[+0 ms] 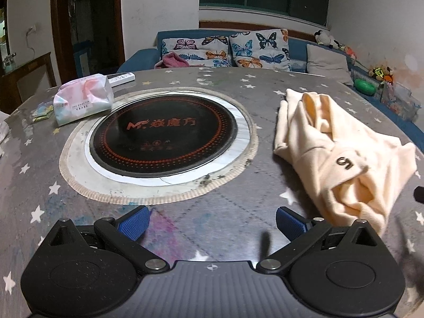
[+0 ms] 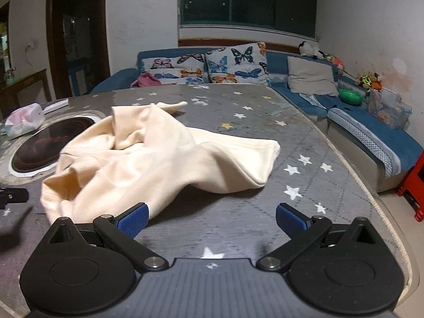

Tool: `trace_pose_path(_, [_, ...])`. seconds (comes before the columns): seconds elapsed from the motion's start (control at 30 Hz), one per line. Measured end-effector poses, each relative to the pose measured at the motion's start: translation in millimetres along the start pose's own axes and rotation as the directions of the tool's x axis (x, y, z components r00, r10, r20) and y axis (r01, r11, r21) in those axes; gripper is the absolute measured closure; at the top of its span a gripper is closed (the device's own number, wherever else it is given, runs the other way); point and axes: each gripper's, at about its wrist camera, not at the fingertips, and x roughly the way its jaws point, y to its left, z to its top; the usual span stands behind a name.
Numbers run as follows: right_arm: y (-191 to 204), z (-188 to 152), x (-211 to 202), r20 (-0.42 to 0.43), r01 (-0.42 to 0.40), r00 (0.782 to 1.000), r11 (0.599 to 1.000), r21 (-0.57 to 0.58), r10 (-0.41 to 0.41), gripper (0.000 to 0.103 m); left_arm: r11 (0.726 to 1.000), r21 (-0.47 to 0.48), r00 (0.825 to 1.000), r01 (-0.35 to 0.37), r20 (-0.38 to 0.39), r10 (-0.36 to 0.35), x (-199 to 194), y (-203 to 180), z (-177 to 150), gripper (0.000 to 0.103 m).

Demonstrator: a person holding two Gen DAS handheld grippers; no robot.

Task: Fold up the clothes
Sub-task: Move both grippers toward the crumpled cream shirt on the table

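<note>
The cream garment lies in a crumpled heap on the worktop, just beside the round black cooktop set into the surface; seen from the right wrist, one edge of the cloth overlaps the cooktop's pale rim. It is bunched and twisted, with a narrow strip trailing away from the cooktop's far side and a thicker lobe with a hemmed edge pointing off to the side away from the cooktop. No flat, squared fold shows, so it does not lie as the task wants it.

The right tool hovers low at the near edge of the heap with its blue pads spread wide and nothing between them; one pad sits against or just in front of the cloth's near fringe, and I cannot tell whether it touches. The left tool is likewise released and empty, facing the cooktop, with the garment off to its right.

Beyond the cooktop sits a soft tissue pack and, further back, a white remote. Past the worktop is a blue sofa with butterfly cushions.

Risks, as I judge them: a pinch into the twisted mass may catch several layers at once, so lifting would drag the knot along rather than open it. Pulling the cloth toward the cooktop side could sweep it into the tissue pack. The lobe facing the worktop edge could slide off if tugged that way.
</note>
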Motion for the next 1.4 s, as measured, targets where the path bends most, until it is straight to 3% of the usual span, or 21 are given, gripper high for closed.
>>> trace_pose_path(0.7, [32.6, -3.5, -9.9, -0.022, -0.060, 0.998, 0.998, -0.031, 0.060, 0.000, 0.999, 0.036, 1.000, 0.000, -0.023, 0.001, -20.3, -39.0, -4.4, 0.000])
trace_pose_path(1.4, [46.7, -6.3, -5.0, -0.048, -0.085, 0.995, 0.996, -0.025, 0.083, 0.000, 0.999, 0.042, 0.999, -0.012, -0.036, 0.014, -20.5, -55.0, -3.6, 0.000])
